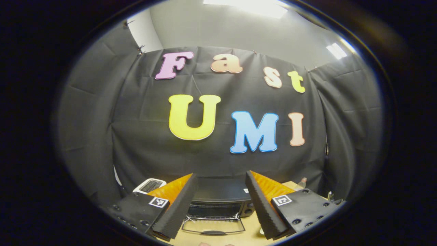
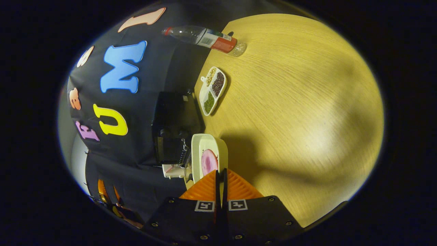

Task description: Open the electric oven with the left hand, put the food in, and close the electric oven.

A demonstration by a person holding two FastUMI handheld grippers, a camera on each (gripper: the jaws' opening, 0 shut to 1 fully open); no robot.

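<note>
Left gripper (image 1: 221,205) spread wide, held level — right gripper (image 2: 221,177) clamped, rolled sideways.

Wooden table (image 2: 307,102): oven (image 2: 175,126), bottle (image 2: 205,37), divided dish (image 2: 213,89), toaster (image 1: 149,185).

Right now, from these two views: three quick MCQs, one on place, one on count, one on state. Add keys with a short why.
1. Where is the pink food?
A. In the white dish
B. On the bare table
C. On top of the oven

2. How many compartments does the divided tray have?
A. Two
B. Three
C. Five

3. What state is the left tool in?
A. Shut on the oven handle
B. Shut on a bottle
C. Open

Key: 1 A, the dish's rim surrounds the food. 2 B, there are cream, dark and green fills. 3 C, its fingers stand wide apart with nothing between them.
</note>
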